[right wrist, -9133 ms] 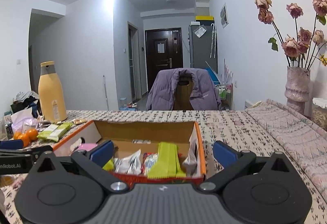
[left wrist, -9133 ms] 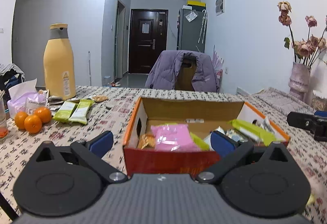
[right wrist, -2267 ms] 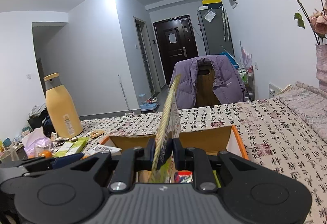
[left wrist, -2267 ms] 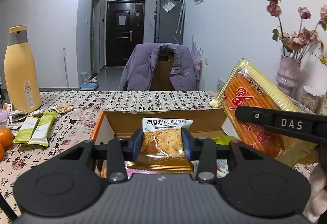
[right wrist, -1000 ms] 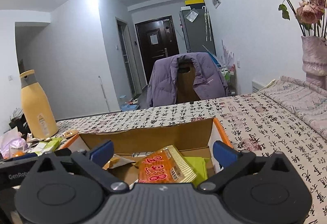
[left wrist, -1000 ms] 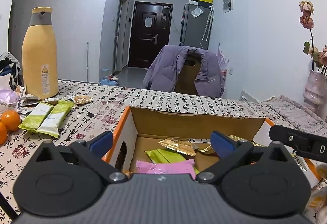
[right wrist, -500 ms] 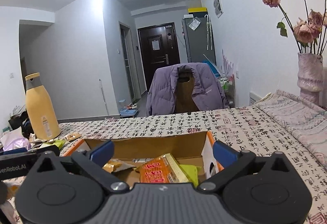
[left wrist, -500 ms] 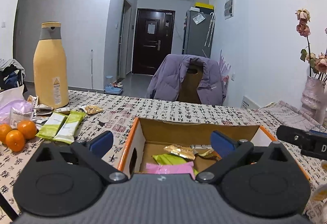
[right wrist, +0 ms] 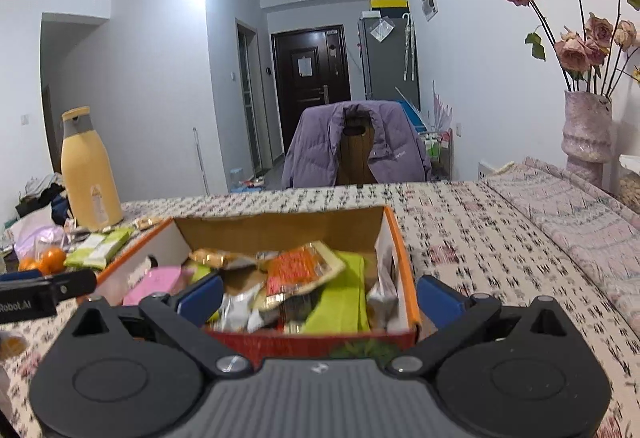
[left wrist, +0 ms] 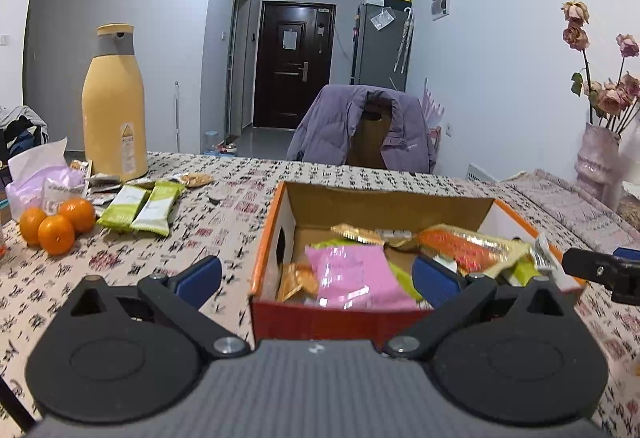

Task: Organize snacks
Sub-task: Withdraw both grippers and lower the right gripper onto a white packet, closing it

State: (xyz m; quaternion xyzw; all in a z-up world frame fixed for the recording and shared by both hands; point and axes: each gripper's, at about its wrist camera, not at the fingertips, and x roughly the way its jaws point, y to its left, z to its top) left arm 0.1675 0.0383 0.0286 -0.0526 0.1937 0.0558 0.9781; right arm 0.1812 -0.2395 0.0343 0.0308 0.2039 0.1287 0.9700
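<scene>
We hold the left gripper (left wrist: 318,274) in front of the near wall of the cardboard box (left wrist: 332,318), with its jaws spread wide and nothing between the blue pads (left wrist: 199,275). The right gripper (right wrist: 319,296) sits at the same near wall, further toward the box's 3 o'clock end, jaws likewise fully released and empty.

From the left wrist view, the box stands on the patterned tablecloth (left wrist: 224,222) at 12 o'clock from our left gripper. Inside it the snacks lie loosely piled:
- a pink packet (left wrist: 352,274) rests against the near wall;
- a cracker packet (left wrist: 298,278) lies at its 9 o'clock, touching it;
- a red-and-gold packet (left wrist: 466,246) lies toward the 2 o'clock corner;
- a gold wrapper (left wrist: 358,234) sits near the far wall.

From the right wrist view, the red-and-gold packet (right wrist: 298,270) overlaps a lime-green packet (right wrist: 344,302), and silver wrappers (right wrist: 240,308) lie below them; their exact stacking is probably looser than it appears, as this view is blurred.

Outside the box, at 10 o'clock from our left gripper, two green bars (left wrist: 140,204) lie side by side on the cloth. Three oranges (left wrist: 56,224) cluster further toward 9 o'clock, touching one another. A yellow bottle (left wrist: 114,102) stands upright behind them. A vase of dried roses (right wrist: 586,130) stands at 2 o'clock from our right gripper, well apart from the box.
</scene>
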